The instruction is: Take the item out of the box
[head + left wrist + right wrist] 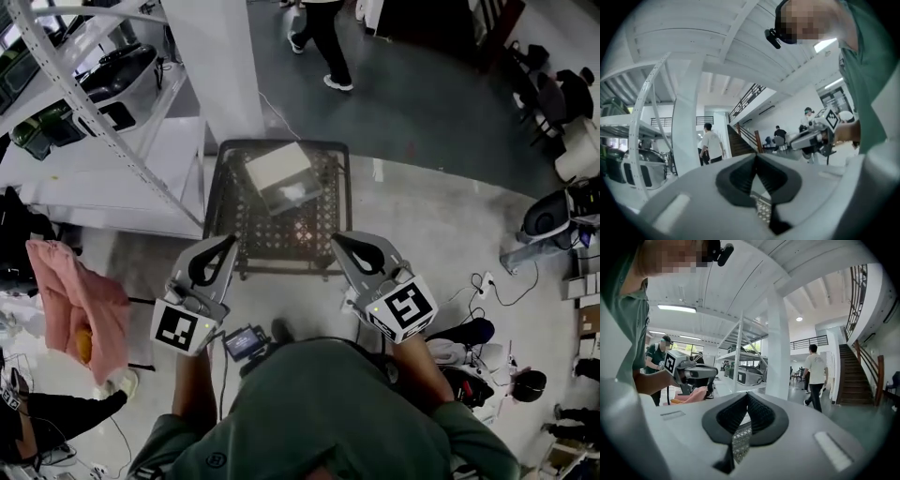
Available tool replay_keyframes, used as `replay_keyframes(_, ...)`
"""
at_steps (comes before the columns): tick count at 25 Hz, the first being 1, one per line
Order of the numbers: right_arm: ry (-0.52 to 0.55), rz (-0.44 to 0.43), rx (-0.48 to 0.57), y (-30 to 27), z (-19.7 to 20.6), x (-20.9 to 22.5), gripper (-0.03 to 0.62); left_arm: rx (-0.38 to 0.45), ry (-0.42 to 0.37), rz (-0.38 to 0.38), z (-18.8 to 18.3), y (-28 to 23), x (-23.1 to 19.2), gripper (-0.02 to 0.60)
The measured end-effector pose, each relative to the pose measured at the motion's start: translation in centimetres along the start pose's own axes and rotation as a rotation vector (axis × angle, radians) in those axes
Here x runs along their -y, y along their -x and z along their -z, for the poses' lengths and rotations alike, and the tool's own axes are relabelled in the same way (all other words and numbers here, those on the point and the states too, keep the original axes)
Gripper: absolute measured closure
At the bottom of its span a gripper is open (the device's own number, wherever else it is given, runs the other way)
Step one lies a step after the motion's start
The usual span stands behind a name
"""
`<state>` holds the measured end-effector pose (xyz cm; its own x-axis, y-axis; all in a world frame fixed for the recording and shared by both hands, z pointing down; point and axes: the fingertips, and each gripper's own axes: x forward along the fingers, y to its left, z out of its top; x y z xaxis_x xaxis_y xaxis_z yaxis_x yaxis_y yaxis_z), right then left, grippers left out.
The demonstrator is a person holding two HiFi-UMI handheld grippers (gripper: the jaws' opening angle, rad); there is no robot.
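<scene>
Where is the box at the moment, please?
In the head view, the box sits on the black mesh cart, upper centre, beside the white pillar.

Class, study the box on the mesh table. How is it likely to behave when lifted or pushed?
The box has flat faces, so it should slide, not roll. It looks like pale cardboard: probably light and fairly stiff, though a tight grip may dent it. The mesh table may drag on its edges.

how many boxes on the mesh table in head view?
1. The box sits on the table's far half, near the middle. The left tongs and right tongs cover its near corners; little could hide there.
</scene>
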<state>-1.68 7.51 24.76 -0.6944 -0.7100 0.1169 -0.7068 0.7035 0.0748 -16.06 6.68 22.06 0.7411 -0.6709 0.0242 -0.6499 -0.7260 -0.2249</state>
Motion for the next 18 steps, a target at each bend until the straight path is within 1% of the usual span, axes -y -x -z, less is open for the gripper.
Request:
replay_keyframes(4, -0.002, 0.044, -0.006, -3.6, -0.7, 0.1, 0.586, 0.015, 0.015, 0.058, 0.9, -0.7, -3.0, 0.578)
replay_keyframes(8, 0.004, 0.057, -0.035, -6.0, -0.4, 0.1, 0.586, 0.032, 0.047, 0.085, 2.0, -1.5, -5.1, 0.578)
replay_keyframes(10, 0.004, 0.066, -0.050, -6.8, 0.0, 0.6, 0.586, 0.024, 0.062, 0.094, 2.9, -2.2, -6.0, 0.578)
replay_keyframes(13, -0.002, 0.078, -0.067, -7.7, 0.7, 2.1, 0.586, 0.006, 0.076, 0.105, 4.2, -3.6, -6.9, 0.578)
replay_keyframes(18, -0.017, 0.085, -0.068, -8.9, 2.2, 5.9, 0.586, -0.021, 0.074, 0.112, 5.8, -6.4, -7.3, 0.578)
